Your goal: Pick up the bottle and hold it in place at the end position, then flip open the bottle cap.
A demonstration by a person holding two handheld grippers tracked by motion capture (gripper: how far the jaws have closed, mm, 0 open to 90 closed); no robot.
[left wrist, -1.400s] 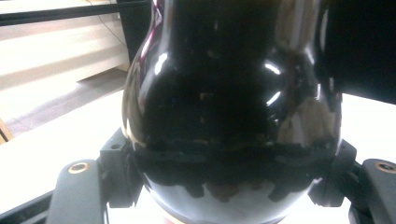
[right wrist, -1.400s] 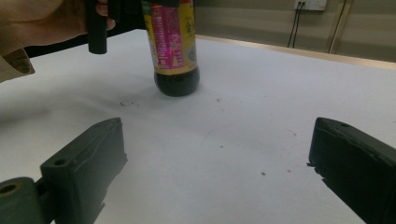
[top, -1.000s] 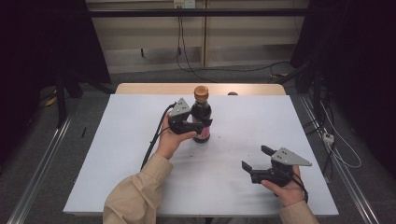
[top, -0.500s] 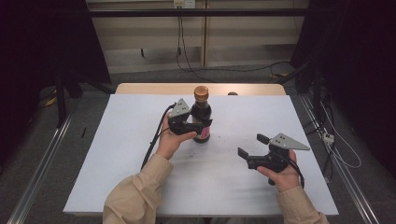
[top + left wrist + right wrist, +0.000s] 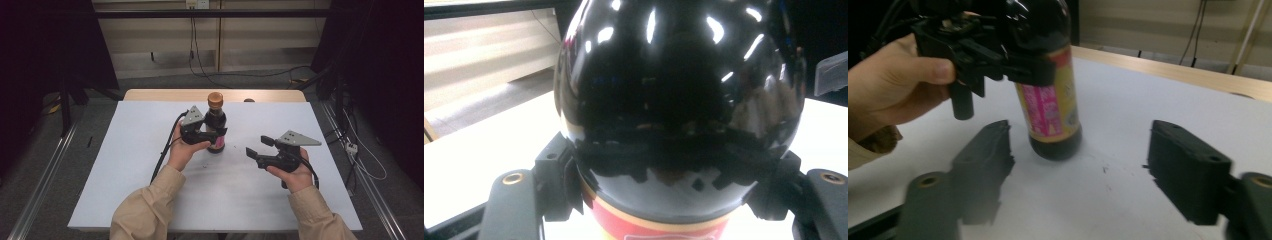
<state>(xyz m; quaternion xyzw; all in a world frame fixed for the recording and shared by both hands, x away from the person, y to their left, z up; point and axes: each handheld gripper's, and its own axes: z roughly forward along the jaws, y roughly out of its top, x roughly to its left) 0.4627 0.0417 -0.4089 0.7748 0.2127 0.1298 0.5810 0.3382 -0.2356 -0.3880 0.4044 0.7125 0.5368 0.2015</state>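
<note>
The right gripper (image 5: 257, 146), jaws apart, has drawn nearer the dark bottle (image 5: 216, 125) clamped by the left gripper (image 5: 210, 133).

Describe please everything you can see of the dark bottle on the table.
The bottle stands upright near the middle of the white table, its base on the surface. It is glossy and dark, with a brown cap and a pink, red and yellow label. The left gripper is shut around its body; the open right gripper is apart from it.
</note>
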